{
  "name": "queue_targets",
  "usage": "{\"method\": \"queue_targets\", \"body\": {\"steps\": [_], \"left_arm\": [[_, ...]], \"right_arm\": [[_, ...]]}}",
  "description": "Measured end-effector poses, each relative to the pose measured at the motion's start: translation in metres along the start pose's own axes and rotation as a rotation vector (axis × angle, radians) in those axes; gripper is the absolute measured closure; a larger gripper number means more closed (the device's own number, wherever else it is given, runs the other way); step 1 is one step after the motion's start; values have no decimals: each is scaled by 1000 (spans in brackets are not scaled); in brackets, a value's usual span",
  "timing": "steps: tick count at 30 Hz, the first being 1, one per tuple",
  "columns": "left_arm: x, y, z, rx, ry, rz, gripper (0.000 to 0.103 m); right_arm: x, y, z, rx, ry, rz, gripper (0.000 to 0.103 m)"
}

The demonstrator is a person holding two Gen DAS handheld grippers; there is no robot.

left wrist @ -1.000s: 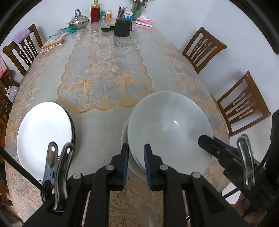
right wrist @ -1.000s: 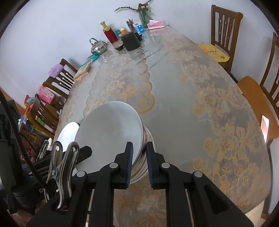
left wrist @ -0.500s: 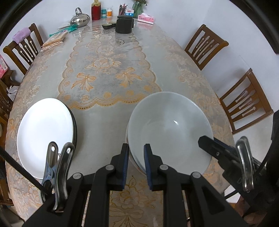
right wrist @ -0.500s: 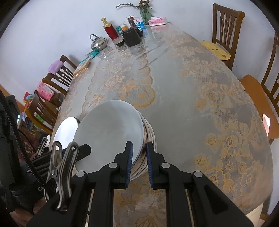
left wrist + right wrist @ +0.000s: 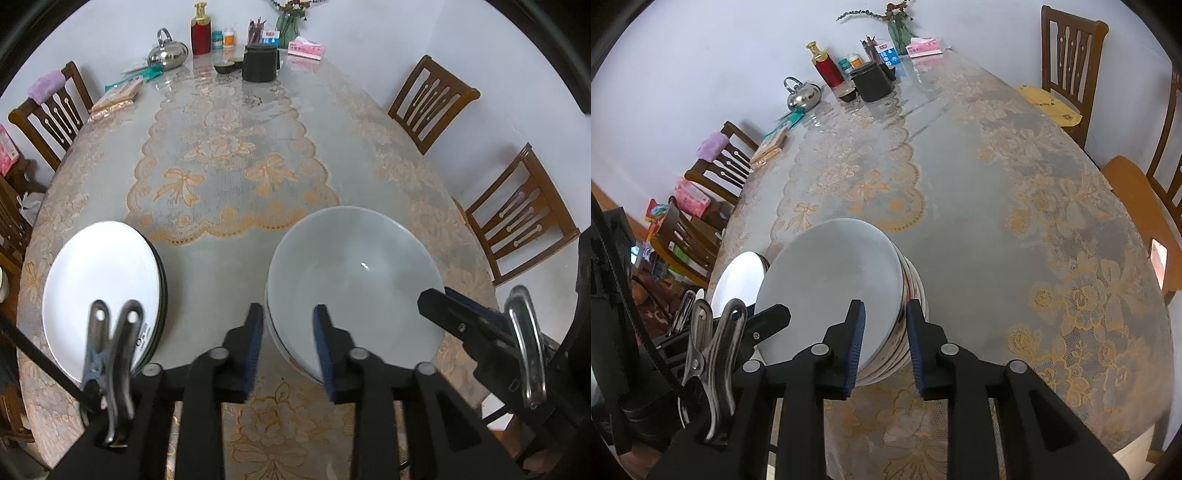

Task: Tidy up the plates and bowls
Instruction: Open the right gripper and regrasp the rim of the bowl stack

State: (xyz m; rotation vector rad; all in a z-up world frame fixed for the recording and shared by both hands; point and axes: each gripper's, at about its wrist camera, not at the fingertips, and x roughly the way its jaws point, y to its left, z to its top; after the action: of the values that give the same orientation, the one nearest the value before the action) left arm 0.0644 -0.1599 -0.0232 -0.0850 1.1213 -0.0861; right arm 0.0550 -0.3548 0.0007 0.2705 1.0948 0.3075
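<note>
The left gripper (image 5: 288,343) and right gripper (image 5: 885,341) both pointed fwd and down w/ jaws parted a bit, blue pads apart, the right one's black fingers (image 5: 448,312) reaching in opposite the left.

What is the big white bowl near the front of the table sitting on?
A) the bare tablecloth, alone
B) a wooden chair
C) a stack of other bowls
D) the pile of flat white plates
C: under the big white bowl the right camera shows the stacked rims of other bowls, while the flat plates lie apart to its left on the table.
</note>
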Motion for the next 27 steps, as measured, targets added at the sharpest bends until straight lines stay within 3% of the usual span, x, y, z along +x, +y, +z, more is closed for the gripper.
{"method": "queue_targets", "body": {"steps": [4,12,23,27], "left_arm": [[-2,0,2,7,-10,17,63],[-2,4,3,-16,-3,22,63],[-8,20,1,-74,4,21,61],[-5,25,0,-104,18,6,60]], "right_arm": [[-3,-2,1,10,-7,2,79],[-3,-7,2,23,1,5,78],[1,-23,1,68,39,33,61],[6,-25,1,80,57,47,60]]}}
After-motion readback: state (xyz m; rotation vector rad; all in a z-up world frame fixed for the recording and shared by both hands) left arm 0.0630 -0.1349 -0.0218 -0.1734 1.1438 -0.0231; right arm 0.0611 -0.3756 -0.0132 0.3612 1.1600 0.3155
